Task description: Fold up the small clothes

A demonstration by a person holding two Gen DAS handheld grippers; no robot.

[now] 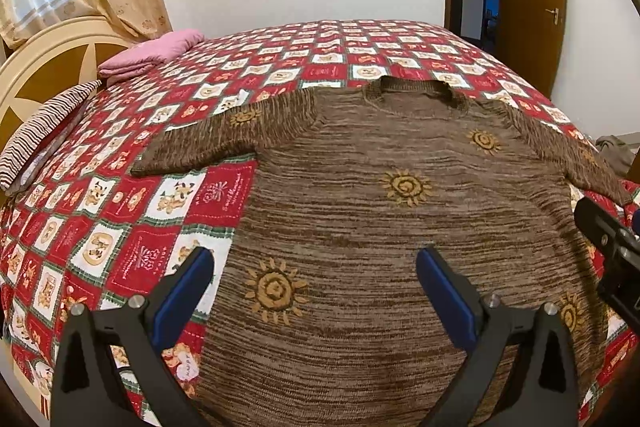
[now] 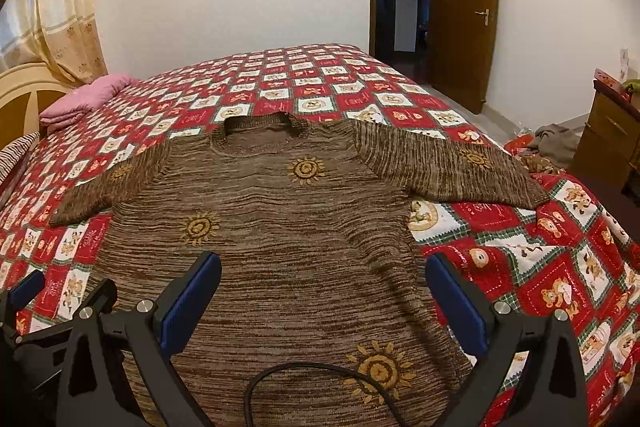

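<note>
A brown knitted sweater (image 1: 380,219) with yellow sun motifs lies flat on the bed, collar at the far side, both sleeves spread out; it also shows in the right wrist view (image 2: 280,227). My left gripper (image 1: 314,271) is open and empty, above the sweater's lower left part near its left edge. My right gripper (image 2: 324,279) is open and empty, above the sweater's lower right part. The right gripper shows at the right edge of the left wrist view (image 1: 612,243); the left gripper shows at the left edge of the right wrist view (image 2: 28,287).
The bed has a red and white patchwork quilt (image 1: 120,227). A pink folded cloth (image 1: 152,53) and a striped pillow (image 1: 44,131) lie by the headboard (image 1: 48,67). A black cable (image 2: 280,375) loops over the sweater hem. A wooden cabinet (image 2: 608,131), floor clutter and an open door (image 2: 464,11) are at the right.
</note>
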